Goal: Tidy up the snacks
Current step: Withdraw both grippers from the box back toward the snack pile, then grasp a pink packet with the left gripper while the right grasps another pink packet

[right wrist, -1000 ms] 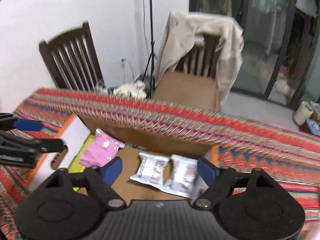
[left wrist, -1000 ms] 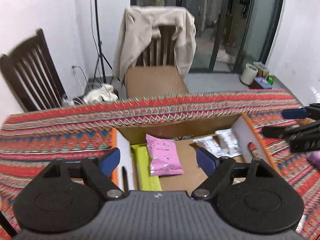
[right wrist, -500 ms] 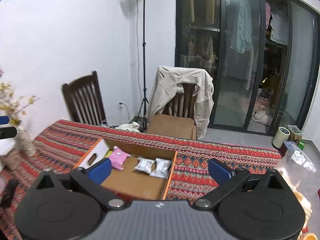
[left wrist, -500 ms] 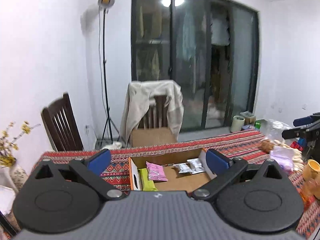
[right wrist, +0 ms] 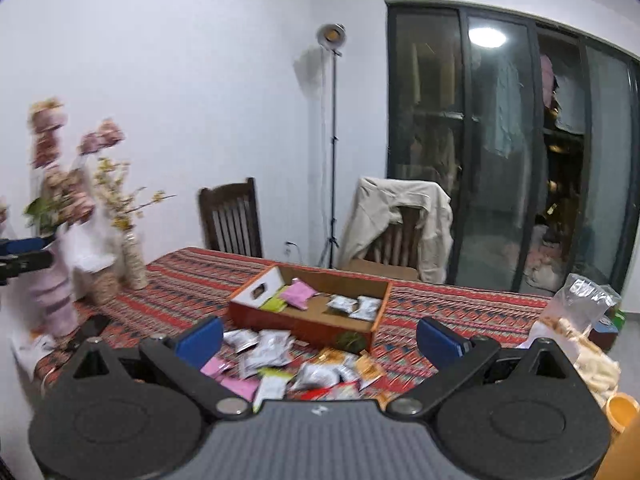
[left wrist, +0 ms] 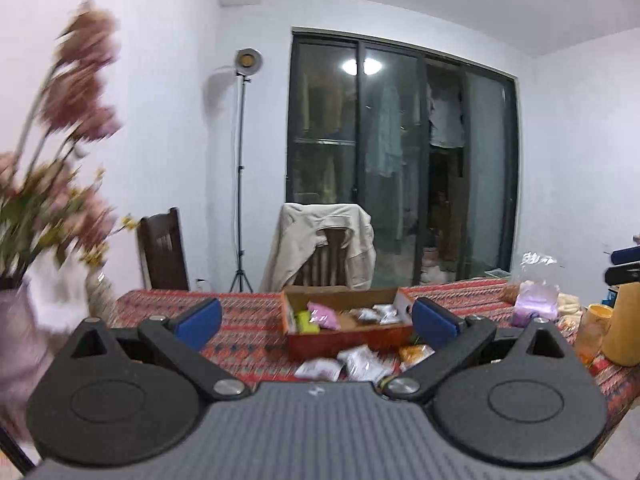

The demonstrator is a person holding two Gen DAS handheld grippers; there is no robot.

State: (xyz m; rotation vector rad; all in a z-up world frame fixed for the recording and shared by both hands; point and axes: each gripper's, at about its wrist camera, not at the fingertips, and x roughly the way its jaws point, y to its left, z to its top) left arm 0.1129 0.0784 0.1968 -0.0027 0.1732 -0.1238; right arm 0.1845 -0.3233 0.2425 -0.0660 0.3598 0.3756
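Observation:
An open cardboard box [right wrist: 256, 309] [left wrist: 348, 340] sits mid-table on a red patterned cloth. Inside it lie a pink packet [right wrist: 298, 294] [left wrist: 322, 317], a green packet [right wrist: 274, 304] and two silver packets [right wrist: 356, 306]. In front of the box, several loose snack packets [right wrist: 272, 354] [left wrist: 352, 362] in silver, pink and orange are scattered on the cloth. My left gripper [left wrist: 316, 322] is open and empty, well back from the box. Equally far back, my right gripper [right wrist: 318, 338] has wide jaws with nothing between them.
Vases of flowers [right wrist: 60, 276] [left wrist: 52, 208] stand at the table's left end. A clear bag of snacks [right wrist: 576, 328], a yellow cup [right wrist: 622, 410] and a yellow jug [left wrist: 624, 324] crowd the right. Two chairs [right wrist: 232, 220], one draped with a jacket [right wrist: 400, 216], stand behind.
Both grippers pulled far back from just over the box, so the whole table and room came into view. Both sets of jaws spread wider and stay empty.

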